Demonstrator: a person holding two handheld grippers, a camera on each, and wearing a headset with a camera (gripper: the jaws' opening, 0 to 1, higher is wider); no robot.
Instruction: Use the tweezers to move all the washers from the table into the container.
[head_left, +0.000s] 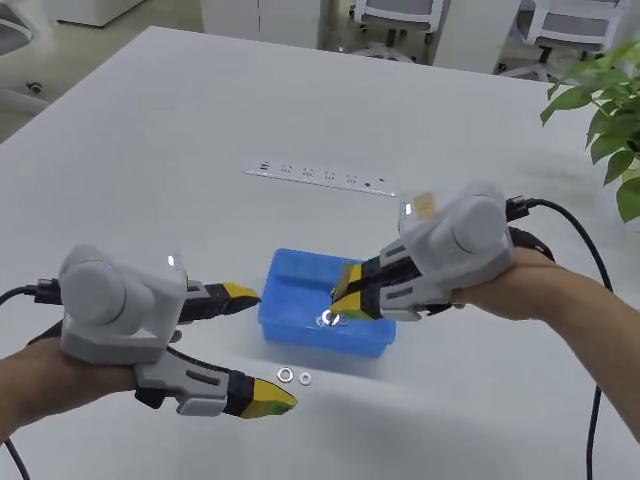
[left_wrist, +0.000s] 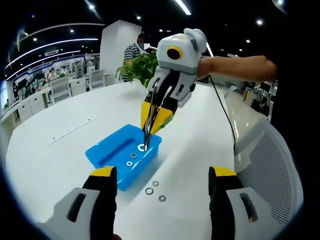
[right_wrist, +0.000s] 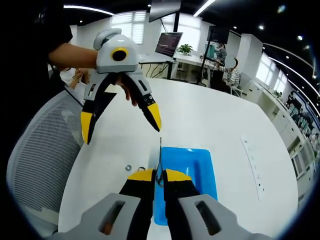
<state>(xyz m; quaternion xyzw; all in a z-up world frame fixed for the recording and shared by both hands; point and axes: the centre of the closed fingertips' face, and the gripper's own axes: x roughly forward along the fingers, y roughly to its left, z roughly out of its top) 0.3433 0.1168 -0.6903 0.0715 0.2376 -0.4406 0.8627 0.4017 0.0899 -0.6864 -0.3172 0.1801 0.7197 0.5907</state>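
tweezers (left_wrist: 147, 131) over the blue container (left_wrist: 107, 150), tips at a washer (left_wrist: 142, 147).
gripping the tweezers in the narrow, nearly closed jaws of the right gripper (head_left: 345, 288), tips toward the container's 5 o'clock in the head view; cannot tell whether lifting that washer or only touching it. spreading the left gripper (head_left: 262, 345) wide at the container's 8 o'clock, holding nothing. two more washers (left_wrist: 135, 155) inside, three loose washers (left_wrist: 149, 190) on the white table (head_left: 180, 130) at 6 o'clock.
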